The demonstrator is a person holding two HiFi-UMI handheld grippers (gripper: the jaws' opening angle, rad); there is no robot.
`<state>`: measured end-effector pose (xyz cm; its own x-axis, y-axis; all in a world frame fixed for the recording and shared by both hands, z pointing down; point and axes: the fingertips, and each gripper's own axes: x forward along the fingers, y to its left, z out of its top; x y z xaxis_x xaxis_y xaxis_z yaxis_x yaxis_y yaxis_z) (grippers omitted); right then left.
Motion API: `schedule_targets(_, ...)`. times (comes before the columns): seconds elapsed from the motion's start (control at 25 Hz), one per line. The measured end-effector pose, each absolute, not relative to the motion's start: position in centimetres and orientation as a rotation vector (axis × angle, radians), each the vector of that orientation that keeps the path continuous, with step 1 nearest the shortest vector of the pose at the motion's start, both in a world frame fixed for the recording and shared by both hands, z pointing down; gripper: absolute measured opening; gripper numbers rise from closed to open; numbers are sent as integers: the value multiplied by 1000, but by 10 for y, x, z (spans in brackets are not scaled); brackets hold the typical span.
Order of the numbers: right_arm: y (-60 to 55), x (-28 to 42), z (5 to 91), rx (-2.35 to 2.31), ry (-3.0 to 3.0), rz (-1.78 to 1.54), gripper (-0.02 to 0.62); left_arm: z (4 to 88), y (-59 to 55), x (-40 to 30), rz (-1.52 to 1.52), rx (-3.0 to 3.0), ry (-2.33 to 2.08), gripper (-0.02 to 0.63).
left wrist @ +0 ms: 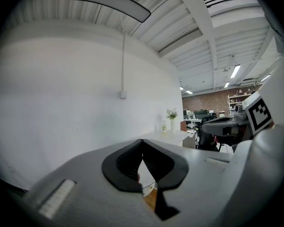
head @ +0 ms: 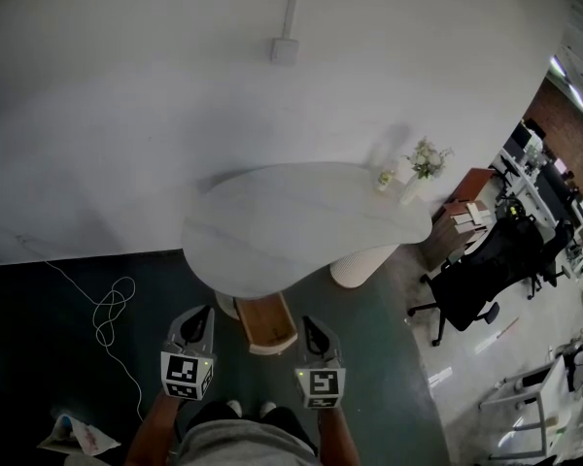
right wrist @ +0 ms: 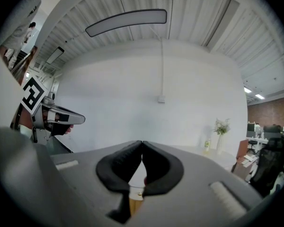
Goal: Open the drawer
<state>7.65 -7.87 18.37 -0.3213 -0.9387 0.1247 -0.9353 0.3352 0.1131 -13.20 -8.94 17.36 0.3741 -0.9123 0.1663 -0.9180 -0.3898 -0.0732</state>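
i see both jaws together, empty: left gripper (head: 198, 323) and right gripper (head: 316, 330) flank the wooden drawer (head: 265, 323) jutting from under the worktop (head: 301, 216) near edge.

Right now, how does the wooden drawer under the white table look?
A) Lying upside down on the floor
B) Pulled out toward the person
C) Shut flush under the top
B: the wooden drawer sticks out from under the white table, with its open inside showing.
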Motion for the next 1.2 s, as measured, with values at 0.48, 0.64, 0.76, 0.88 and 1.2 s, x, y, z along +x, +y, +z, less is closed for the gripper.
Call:
schedule_targets(0.48,-84,80,175,1744,-2430,-32,5,175,-89,-127,276,2574,-1710,9)
schedule_targets(0.64,-85,78,177,1737,-2431,-37,5,177,-89,-128,274,2569,-1713,9)
schedule_targets(0.76,-85,77,176,1734,-2434,-40,5,174,-89,-128,274,2569,-1715,9)
schedule_targets(0.88,-84,76,172,1735,-2437,-43,5,173,-88,-128,270,2571,-1712,9)
schedule_targets(1.2,-81,75,174,1727,-2448,-46,5,175,-85,-126,273,2571,-1713,9)
